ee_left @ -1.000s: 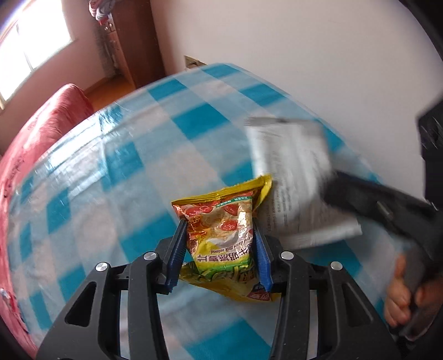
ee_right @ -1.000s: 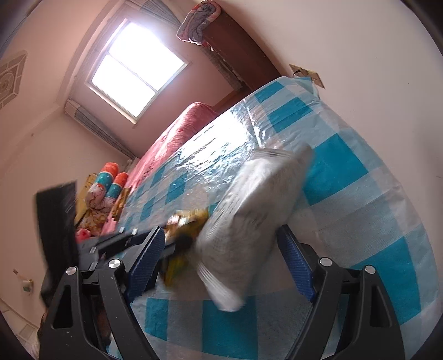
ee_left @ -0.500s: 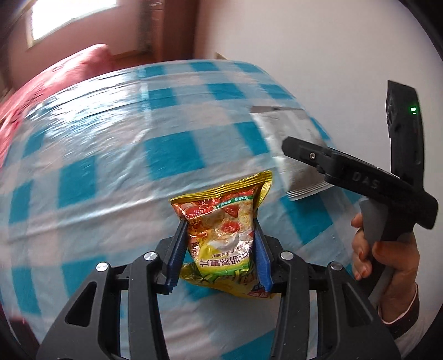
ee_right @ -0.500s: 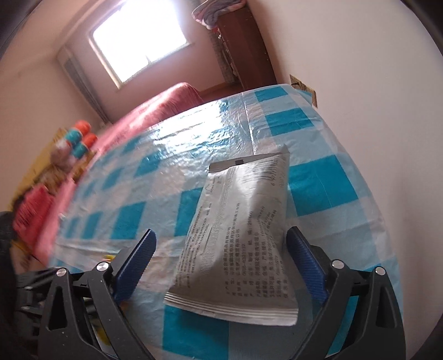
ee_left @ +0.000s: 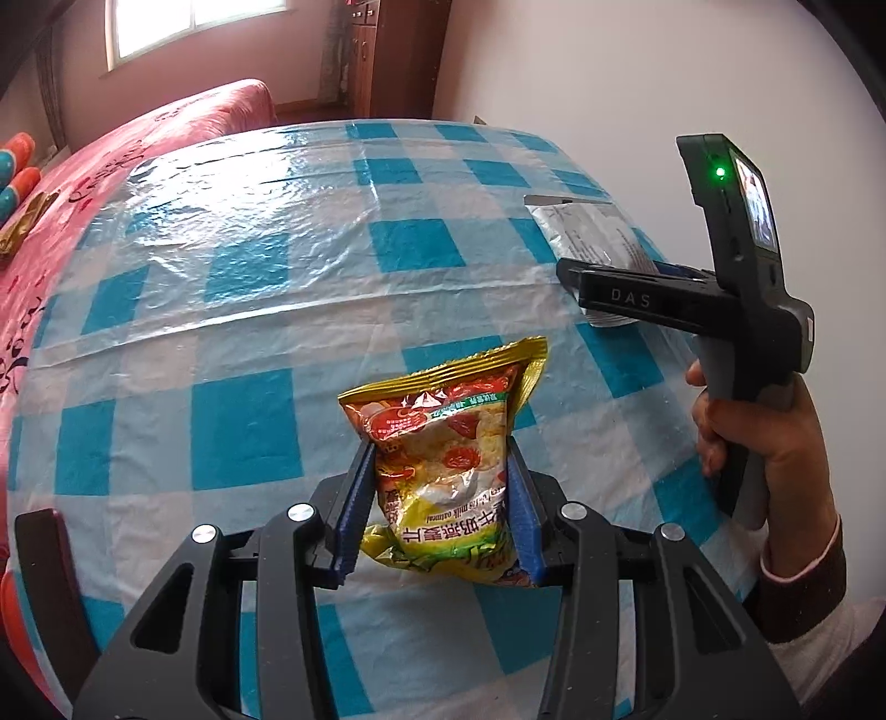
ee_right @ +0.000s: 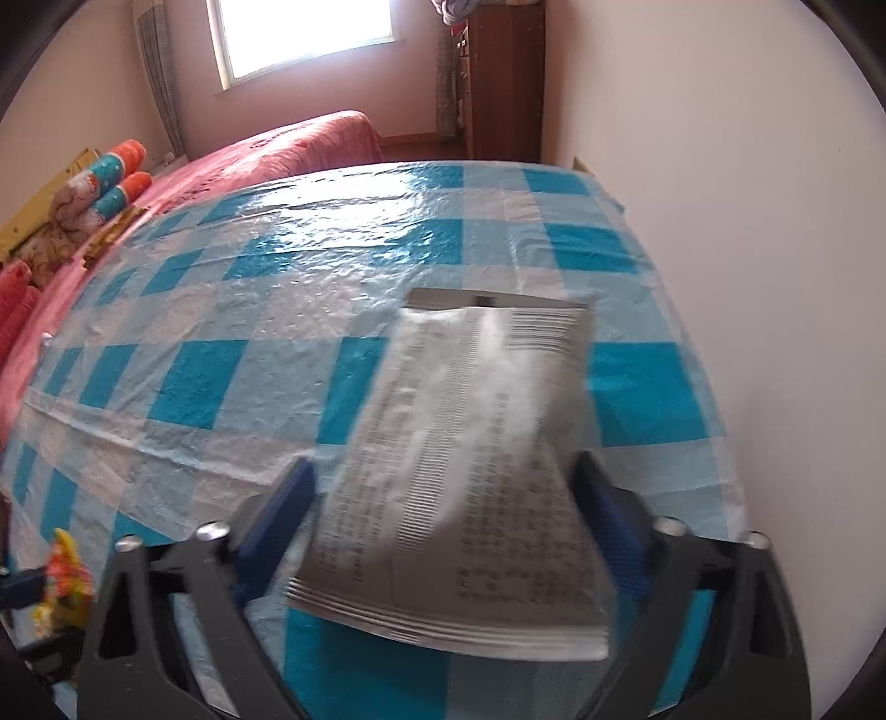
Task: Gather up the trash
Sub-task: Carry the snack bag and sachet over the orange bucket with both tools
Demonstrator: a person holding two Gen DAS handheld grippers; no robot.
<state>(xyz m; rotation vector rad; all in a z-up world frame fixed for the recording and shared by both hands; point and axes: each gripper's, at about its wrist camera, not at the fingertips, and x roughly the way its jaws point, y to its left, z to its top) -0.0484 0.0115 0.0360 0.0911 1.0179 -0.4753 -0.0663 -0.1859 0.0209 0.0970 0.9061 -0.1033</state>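
Our left claw (ee_left: 440, 498) is clamped on a yellow snack packet (ee_left: 443, 471) printed with Chinese characters and "milk oatmeal", held above the blue-checked bench (ee_left: 249, 277). Our right claw (ee_right: 443, 515), marked "DAS" on its side, has just been closing around a silver pouch (ee_right: 470, 471) lying on the bench by the wall, its fine print unreadable; the pads stand just clear of it.

Daylight enters from the window (ee_right: 310, 39); glare on the tabletop (ee_right: 343, 221); fisheye edges; right view motion-blurred.
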